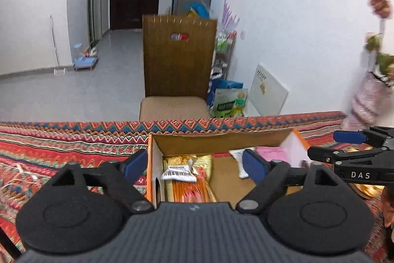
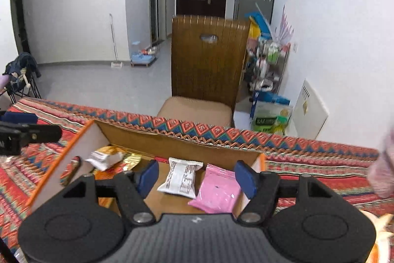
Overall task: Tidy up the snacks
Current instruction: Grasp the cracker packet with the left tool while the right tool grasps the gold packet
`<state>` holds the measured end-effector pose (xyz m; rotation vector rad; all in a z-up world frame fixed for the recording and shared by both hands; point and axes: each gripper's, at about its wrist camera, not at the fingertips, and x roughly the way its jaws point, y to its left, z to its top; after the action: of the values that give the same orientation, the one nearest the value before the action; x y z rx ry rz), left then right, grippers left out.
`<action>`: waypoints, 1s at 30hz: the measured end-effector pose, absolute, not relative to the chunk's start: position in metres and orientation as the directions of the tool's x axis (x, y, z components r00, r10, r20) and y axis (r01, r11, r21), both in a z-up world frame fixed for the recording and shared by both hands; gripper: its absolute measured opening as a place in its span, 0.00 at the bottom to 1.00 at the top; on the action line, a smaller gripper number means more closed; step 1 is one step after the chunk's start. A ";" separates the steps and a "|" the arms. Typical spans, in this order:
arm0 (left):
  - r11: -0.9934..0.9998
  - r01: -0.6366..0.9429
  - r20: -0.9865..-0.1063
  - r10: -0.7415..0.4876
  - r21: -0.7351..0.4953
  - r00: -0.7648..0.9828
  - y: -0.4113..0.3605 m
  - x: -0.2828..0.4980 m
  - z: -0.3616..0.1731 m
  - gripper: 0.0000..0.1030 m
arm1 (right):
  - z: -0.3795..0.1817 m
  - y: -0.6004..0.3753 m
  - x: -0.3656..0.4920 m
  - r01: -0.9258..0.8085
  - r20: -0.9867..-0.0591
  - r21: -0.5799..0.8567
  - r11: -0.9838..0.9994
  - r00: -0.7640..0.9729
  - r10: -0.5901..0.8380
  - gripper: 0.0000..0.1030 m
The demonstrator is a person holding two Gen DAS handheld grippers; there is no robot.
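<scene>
An open cardboard box point(image 1: 221, 139) point(image 2: 172, 139) sits on the patterned tablecloth. Inside lie yellow-gold snack packs point(image 1: 189, 179) point(image 2: 110, 157) on the left, a white packet point(image 2: 179, 178) point(image 1: 237, 157) in the middle and a pink packet point(image 2: 218, 190) point(image 1: 270, 152) on the right. My left gripper point(image 1: 194, 164) is open and empty above the box's left part. My right gripper point(image 2: 197, 176) is open and empty above the white and pink packets. The right gripper also shows at the right edge of the left wrist view point(image 1: 344, 147).
A wooden chair point(image 1: 177, 61) point(image 2: 206, 65) stands just behind the table's far edge. Bags and a shelf rack point(image 2: 270, 70) stand by the right wall. A gold object point(image 1: 367, 189) lies on the cloth right of the box.
</scene>
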<state>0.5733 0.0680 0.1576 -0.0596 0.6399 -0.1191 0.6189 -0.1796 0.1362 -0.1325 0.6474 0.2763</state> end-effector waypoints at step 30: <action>0.965 0.083 -0.537 -0.210 -0.250 0.817 0.063 0.143 0.037 1.00 | 0.032 -0.247 0.165 -0.212 -0.446 0.057 0.976 0.869 0.215 1.00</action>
<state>0.1432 0.0628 0.0367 -0.2199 0.5957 -0.1575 0.1645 -0.2473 0.0324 0.0063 0.4671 0.2237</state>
